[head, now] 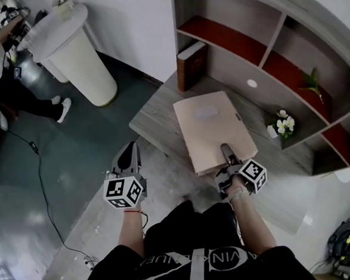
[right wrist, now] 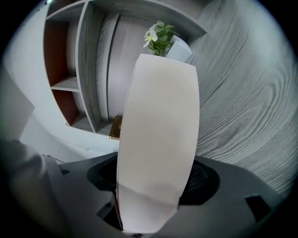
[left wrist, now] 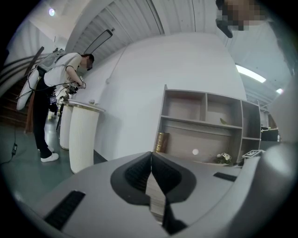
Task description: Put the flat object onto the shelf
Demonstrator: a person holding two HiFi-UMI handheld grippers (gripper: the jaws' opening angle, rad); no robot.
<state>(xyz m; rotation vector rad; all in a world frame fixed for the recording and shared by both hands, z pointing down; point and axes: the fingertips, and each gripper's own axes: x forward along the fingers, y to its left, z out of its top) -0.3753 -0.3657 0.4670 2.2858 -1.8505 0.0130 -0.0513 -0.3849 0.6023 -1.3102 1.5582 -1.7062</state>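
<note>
The flat object [head: 214, 130] lies on the shelf's [head: 159, 112] bottom board at its front edge, between the right gripper's [head: 226, 153] parted jaws. It is best nudged further inward before withdrawal. The left gripper [head: 128, 153] is kept closed, empty

Black short-sleeved T-shirt [head: 213, 271], white outline lettering and a white logo on the chest. Black trousers or shorts [head: 181, 223]. Thin red cord [head: 133, 210] on left wrist. Left gripper [head: 128, 156] and right gripper [head: 228, 152] have grey bodies and black jaw pads. White cubes carry black square markers: left cube [head: 123, 192], right cube [head: 253, 173].
</note>
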